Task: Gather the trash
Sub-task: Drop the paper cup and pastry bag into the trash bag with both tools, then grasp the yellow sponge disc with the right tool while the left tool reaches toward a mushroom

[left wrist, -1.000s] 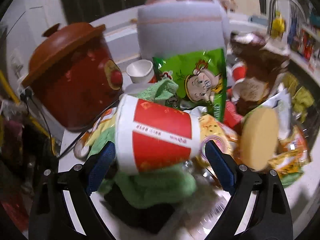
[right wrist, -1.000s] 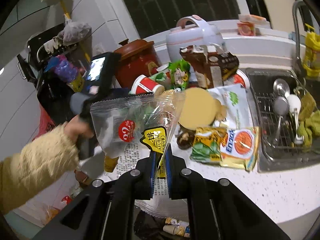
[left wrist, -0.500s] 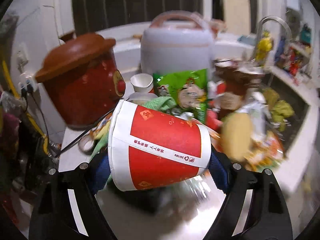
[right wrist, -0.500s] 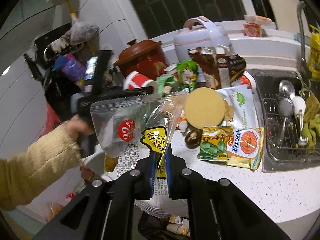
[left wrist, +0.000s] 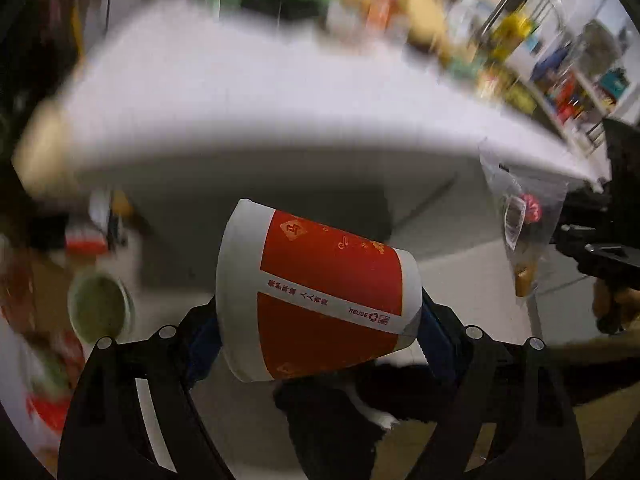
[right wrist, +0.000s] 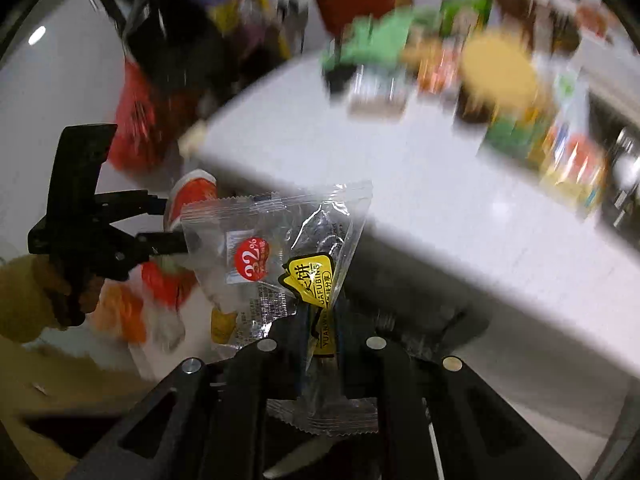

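My left gripper (left wrist: 318, 326) is shut on a red and white paper cup (left wrist: 316, 304), held on its side below the white counter edge (left wrist: 280, 136). My right gripper (right wrist: 322, 320) is shut on a clear snack wrapper (right wrist: 276, 248) with a red 32% sticker and a yellow label. The wrapper also shows in the left wrist view (left wrist: 524, 232), at the right. The left gripper and its cup (right wrist: 188, 200) show at the left of the right wrist view. Both are off the counter, low in front of it.
The counter top (right wrist: 400, 152) carries blurred trash: a green cloth (right wrist: 372, 36), a round yellow disc (right wrist: 500, 68) and snack packets (right wrist: 560, 160). A red bag (right wrist: 136, 120) hangs at the left. A green-filled cup (left wrist: 100, 308) and red packaging lie below.
Both grippers have swung down and away from the counter top with their loads. The views now look at the counter's front edge and the space below. The cup and wrapper stay gripped.
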`<state>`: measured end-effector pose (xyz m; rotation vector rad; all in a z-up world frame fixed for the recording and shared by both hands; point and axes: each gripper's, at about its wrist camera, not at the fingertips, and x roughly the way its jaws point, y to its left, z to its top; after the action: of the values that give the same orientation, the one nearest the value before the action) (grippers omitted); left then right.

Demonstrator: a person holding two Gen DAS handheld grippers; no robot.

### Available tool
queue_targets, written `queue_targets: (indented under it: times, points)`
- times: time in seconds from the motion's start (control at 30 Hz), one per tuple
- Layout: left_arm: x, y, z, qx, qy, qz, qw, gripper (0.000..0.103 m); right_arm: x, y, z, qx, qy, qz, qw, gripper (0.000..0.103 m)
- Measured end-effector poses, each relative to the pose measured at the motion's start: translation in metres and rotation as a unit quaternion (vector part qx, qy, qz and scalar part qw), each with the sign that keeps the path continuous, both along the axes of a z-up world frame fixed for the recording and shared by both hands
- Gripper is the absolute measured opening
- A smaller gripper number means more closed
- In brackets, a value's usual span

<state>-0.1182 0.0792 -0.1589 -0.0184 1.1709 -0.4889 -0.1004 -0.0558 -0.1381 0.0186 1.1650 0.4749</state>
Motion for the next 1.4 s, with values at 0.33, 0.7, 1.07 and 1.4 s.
queue_targets:
  times: [0.33, 0.7, 1.07, 1.4]
  points:
    - [0.013, -0.039, -0.223, 0.081, 0.152, 0.006, 0.9851, 0.081, 0.0, -0.006, -0.196, -0.058, 0.118, -0.071, 0.989, 0.02]
    - [0.036, -0.026, -0.292, 0.117, 0.221, 0.044, 0.9672, 0.081, 0.014, -0.014, -0.275, -0.123, 0.151, -0.096, 0.976, 0.068]
    - [0.028, -0.02, -0.226, 0.052, 0.192, 0.052, 0.9786, 0.081, 0.01, -0.01, -0.183, -0.085, 0.103, -0.084, 0.987, 0.077]
    - [0.007, -0.004, -0.026, 0.001, 0.013, 0.056, 0.9983, 0.087, 0.033, -0.005, 0.073, 0.008, -0.177, -0.048, 0.983, 0.098]
